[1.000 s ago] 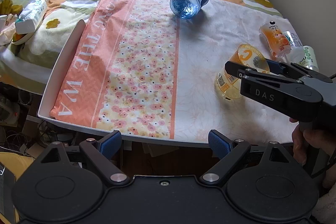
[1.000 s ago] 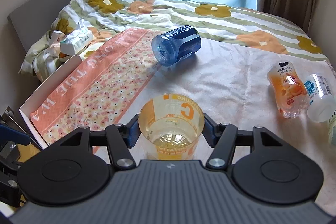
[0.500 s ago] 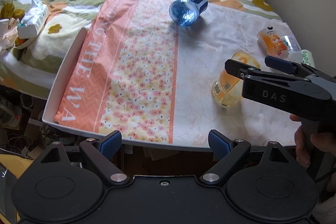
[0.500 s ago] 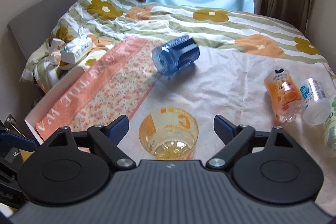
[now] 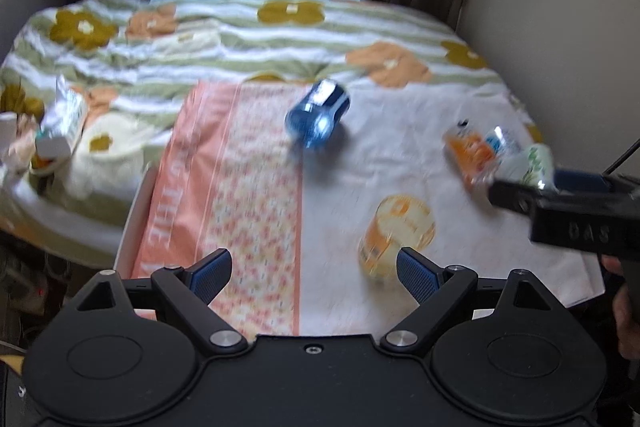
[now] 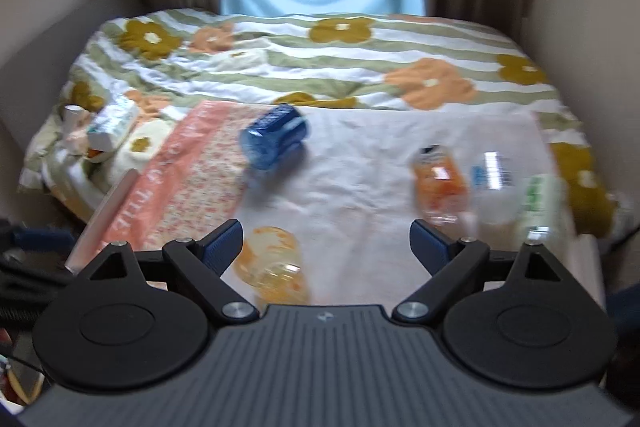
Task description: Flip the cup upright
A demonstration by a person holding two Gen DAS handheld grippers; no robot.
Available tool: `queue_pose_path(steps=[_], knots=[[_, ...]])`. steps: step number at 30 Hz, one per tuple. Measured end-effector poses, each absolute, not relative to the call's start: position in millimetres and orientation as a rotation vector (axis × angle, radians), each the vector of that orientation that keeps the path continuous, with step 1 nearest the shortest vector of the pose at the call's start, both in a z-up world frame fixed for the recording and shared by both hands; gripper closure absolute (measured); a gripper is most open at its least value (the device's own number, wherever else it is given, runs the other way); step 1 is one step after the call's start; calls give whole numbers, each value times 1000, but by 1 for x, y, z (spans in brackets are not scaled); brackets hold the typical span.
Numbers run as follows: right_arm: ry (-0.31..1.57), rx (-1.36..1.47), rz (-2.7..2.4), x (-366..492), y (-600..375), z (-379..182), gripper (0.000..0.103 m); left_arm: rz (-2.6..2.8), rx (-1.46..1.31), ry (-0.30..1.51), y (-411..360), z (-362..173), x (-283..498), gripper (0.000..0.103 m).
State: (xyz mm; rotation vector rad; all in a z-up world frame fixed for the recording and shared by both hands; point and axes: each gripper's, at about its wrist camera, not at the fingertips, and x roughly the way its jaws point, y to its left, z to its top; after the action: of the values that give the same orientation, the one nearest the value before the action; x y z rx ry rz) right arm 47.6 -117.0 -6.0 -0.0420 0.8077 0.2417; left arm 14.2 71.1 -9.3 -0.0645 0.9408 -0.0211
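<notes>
The orange-print clear cup (image 5: 396,235) stood upright, mouth up, on the white cloth (image 5: 400,163) over the desk, free of both claws, so by my read the flip was done & the tools were backing off to leave it standing. The right claw (image 6: 327,245) was spread wide w/ nothing in it, cup low & left of its gap; 0.5 s ago the cup sat centred between its fingers, 1 s ago pinched. The left claw (image 5: 310,273) was also spread & empty, its view now blurred & tilted up vs. earlier; blue bottle (image 5: 318,115) lay on its side beyond, unmoved.
</notes>
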Motion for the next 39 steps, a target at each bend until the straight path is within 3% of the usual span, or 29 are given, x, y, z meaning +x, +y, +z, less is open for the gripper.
queue_pose_path(steps=[18, 39], knots=[[977, 15, 47, 12, -176, -8, 0, -13, 24, 814, 39, 3, -4, 4], [982, 17, 50, 6, -182, -10, 0, -14, 36, 812, 27, 1, -10, 4]])
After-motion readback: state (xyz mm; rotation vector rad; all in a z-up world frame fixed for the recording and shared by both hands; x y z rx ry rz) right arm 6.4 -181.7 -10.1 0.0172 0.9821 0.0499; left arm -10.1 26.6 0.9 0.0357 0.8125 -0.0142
